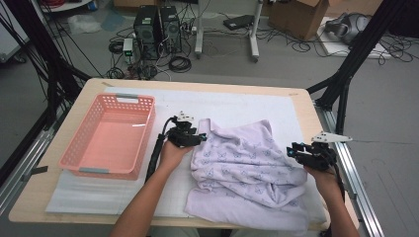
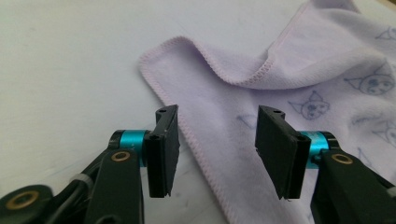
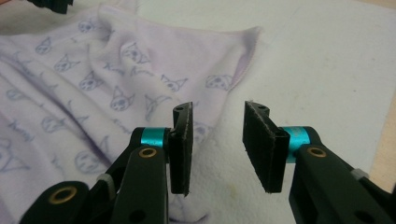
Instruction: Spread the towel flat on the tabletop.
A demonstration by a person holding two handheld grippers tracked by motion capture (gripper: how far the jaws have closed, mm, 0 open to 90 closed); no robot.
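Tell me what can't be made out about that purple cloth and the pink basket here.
- Cloth: its near edge runs off the bottom of the high view; the folds hide its underside.
- Printed figures: too small in the high view.
- Basket: its near wall hides the floor just behind it.
- Left hand-held gripper: jaw gap too small in the high view.

The cloth (image 1: 247, 168) lies right of the basket (image 1: 79, 143), between left gripper (image 1: 201, 138) and right gripper (image 1: 292, 151).

High view above the table (image 1: 296, 106); tool views close over the shared towel (image 1: 247, 163).
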